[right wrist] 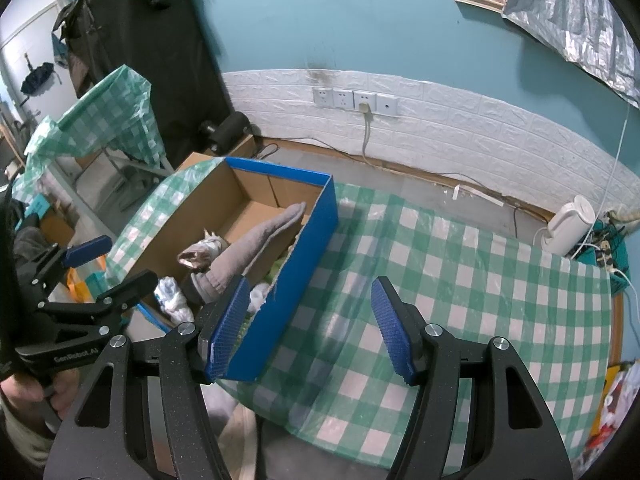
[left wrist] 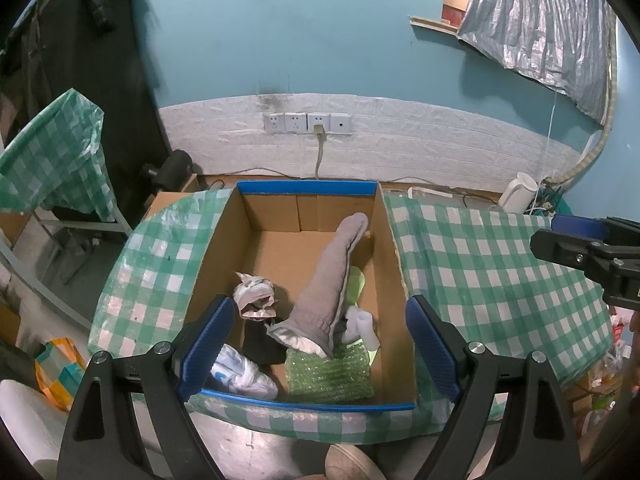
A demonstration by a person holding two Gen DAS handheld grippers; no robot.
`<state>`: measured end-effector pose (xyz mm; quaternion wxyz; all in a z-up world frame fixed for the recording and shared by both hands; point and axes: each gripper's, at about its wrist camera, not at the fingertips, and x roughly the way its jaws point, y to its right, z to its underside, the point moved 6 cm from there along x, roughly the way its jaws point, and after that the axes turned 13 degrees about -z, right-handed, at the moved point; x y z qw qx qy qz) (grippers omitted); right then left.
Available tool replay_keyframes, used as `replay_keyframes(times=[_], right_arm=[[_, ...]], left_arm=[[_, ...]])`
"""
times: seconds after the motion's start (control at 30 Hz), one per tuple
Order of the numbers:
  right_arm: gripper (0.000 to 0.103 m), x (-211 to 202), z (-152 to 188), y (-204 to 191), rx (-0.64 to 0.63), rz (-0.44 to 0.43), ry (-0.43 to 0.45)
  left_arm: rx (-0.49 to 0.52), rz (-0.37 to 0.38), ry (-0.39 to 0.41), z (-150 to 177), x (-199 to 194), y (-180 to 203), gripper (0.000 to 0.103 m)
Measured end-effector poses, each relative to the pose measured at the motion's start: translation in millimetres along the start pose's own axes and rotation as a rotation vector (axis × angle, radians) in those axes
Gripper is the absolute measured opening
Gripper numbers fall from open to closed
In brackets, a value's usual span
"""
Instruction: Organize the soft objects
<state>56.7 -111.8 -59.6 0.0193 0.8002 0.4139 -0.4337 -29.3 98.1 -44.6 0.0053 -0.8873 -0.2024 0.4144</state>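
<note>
Hovering empty with jaws spread, the left gripper (left wrist: 318, 344) and right gripper (right wrist: 308, 326) flank the cardboard box (left wrist: 224, 248). The grey towel (left wrist: 328, 280) lies inside at twelve o'clock; sorting seems finished, so withdrawing probably comes next.

Even, cool indoor light; sharp centre, heavy fisheye warp at the rim.

Light falls from above, with a blown-out white patch at the top by the crinkled silver foil sheet (left wrist: 540, 20), which casts a soft shadow on the teal painted wall (left wrist: 320, 20). The green-and-white checked plastic cloth (right wrist: 460, 280) on the counter shows mild sheen. Straight edges bow outward, corners go black, and the dark hanging coat (right wrist: 140, 40) at far left is smeared.
</note>
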Motion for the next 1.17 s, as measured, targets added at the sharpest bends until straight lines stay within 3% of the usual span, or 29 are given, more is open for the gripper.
replay_keyframes(times=[1.17], right_arm=[[0.064, 0.6, -0.5, 1.3, 0.001, 0.0, -0.004]], left_arm=[[-0.01, 0.003, -0.009, 1.8, 1.4, 3.4, 0.094]])
